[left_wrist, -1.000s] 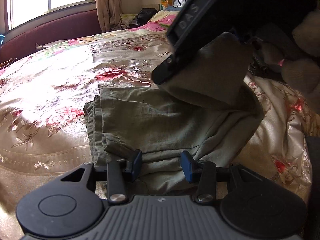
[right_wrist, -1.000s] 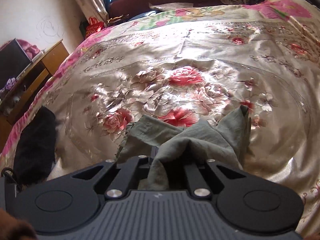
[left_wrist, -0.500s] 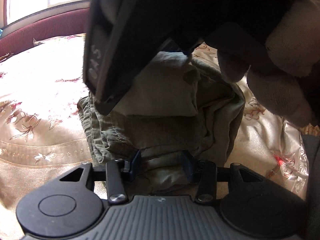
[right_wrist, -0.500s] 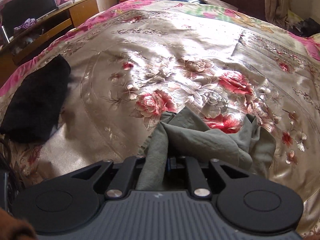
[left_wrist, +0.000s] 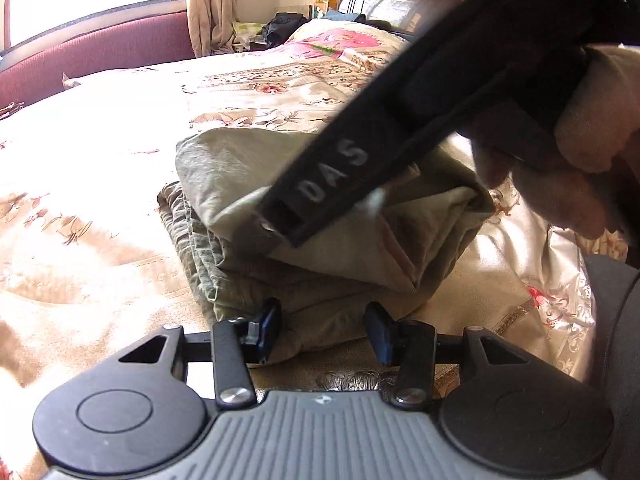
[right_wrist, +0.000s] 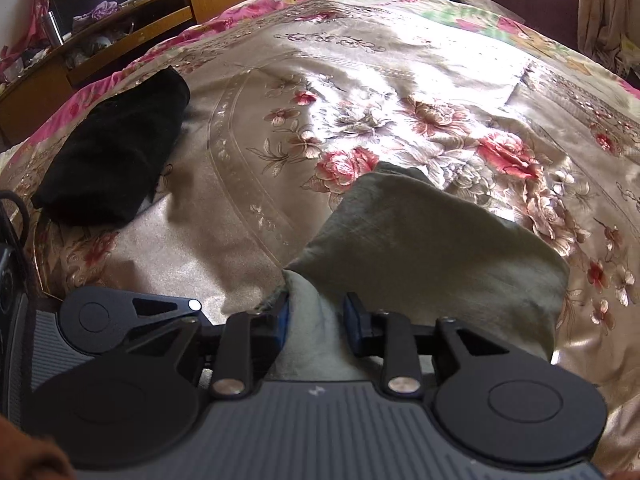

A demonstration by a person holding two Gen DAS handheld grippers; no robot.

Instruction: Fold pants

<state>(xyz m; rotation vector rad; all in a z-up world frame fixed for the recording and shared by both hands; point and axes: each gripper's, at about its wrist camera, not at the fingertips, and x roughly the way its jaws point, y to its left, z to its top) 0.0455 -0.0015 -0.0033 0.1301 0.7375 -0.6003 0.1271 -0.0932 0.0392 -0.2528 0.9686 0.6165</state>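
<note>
The olive-green pants lie as a thick folded bundle on the floral bedspread. My left gripper is low at the bundle's near edge, its blue pads apart and widening slightly, with the hem lying between them. The black housing of the right gripper, held by a gloved hand, crosses over the top fold. In the right wrist view my right gripper has its jaws opening. A pale fold of the pants still sits between the pads, loose on the right side.
A black folded garment lies on the bed to the left. A wooden desk with clutter stands past the bed's edge. A maroon headboard and curtains are at the far side, and a dark sleeve is at the right.
The right gripper rolled and swung across over the bundle, laid the top fold down, and its jaws parted from a tight pinch. The left gripper stayed at the near edge.
</note>
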